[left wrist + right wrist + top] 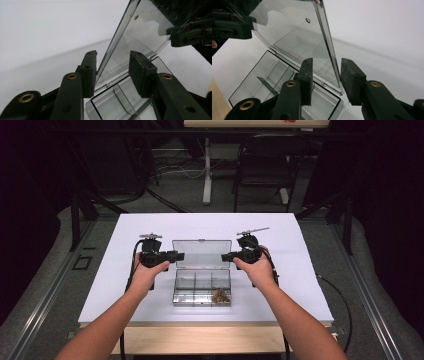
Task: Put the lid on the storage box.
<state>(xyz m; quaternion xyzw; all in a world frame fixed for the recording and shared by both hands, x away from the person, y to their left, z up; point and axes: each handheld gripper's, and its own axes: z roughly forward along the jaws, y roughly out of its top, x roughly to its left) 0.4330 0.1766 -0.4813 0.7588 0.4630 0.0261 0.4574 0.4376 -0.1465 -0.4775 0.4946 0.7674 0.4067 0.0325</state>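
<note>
Clear plastic box (202, 287) mid-worktop (125, 285), lid (201, 253) raised. Left tongs (176, 255) and right tongs (226, 256) both open, straddling the lid's side edges, not clamped. Light, stiff, slick; probably best pinched at those thin edges, gently.
</note>
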